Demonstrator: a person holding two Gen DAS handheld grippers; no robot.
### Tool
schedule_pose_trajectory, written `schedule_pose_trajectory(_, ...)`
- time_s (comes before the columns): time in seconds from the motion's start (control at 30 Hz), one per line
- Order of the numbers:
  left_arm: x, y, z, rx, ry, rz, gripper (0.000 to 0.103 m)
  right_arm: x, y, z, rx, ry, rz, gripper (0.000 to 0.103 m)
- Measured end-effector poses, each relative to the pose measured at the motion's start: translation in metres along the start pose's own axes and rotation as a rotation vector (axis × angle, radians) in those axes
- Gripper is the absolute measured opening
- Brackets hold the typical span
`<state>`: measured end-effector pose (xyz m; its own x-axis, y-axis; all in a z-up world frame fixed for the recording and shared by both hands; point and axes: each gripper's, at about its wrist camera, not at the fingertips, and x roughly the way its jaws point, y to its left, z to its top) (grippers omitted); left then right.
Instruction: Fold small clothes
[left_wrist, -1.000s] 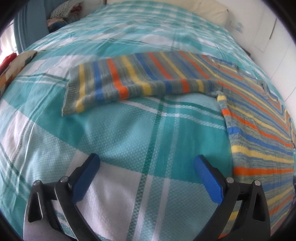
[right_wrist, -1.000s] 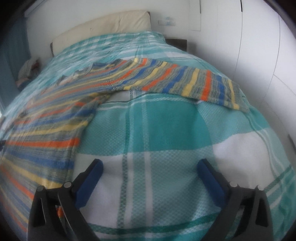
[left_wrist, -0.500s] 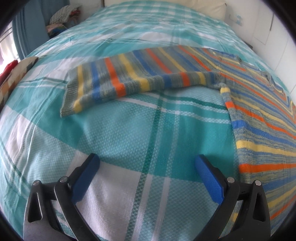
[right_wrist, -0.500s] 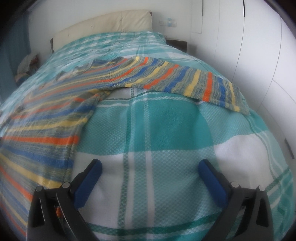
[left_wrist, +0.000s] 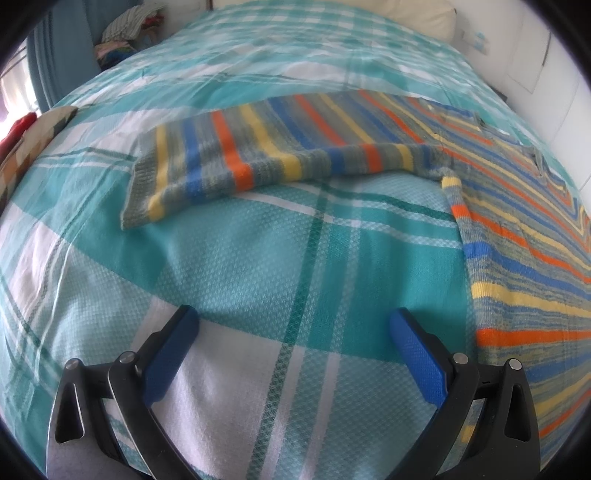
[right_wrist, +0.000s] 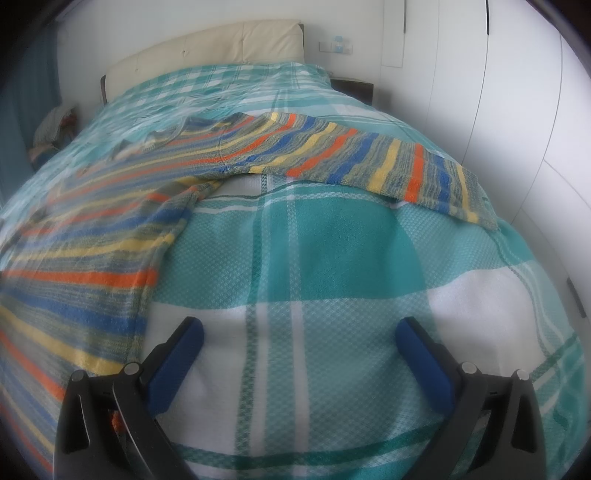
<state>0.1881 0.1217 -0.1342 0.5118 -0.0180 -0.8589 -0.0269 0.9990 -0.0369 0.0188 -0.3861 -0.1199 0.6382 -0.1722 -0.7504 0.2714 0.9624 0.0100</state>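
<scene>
Spread across the bed, a teal-and-white checked blanket (left_wrist: 258, 258) carries the striped sweater (left_wrist: 517, 229), which lies flat on it with both sleeves stretched out sideways. From the left wrist view, the left sleeve (left_wrist: 229, 162) reaches across the middle of the blanket to a ribbed cuff, while the sweater's body fills the right side. From the right wrist view, the right sleeve (right_wrist: 388, 162) runs toward the bed's edge near the white wardrobe doors (right_wrist: 498, 92), and the body lies at the left. The left gripper (left_wrist: 293, 325) hovers over bare blanket just beside the body's side seam, its blue fingers (left_wrist: 170, 354) spread wide and holding nothing. The right gripper (right_wrist: 299, 334) likewise hangs over bare blanket beside the hem, fingers (right_wrist: 424, 365) spread apart, empty. A cream headboard (right_wrist: 221, 48) stands at the far end, and a heap of clothes (left_wrist: 125, 33) sits beside the bed.
</scene>
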Motion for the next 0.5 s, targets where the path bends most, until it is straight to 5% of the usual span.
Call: schedule_pose_trajectory(0.5,-0.0003,-0.0001,0.0009,0.0,0.003,-0.01,0.103,0.0001,0.0005,0.0001,-0.003,-0.001,-0.001,0.103)
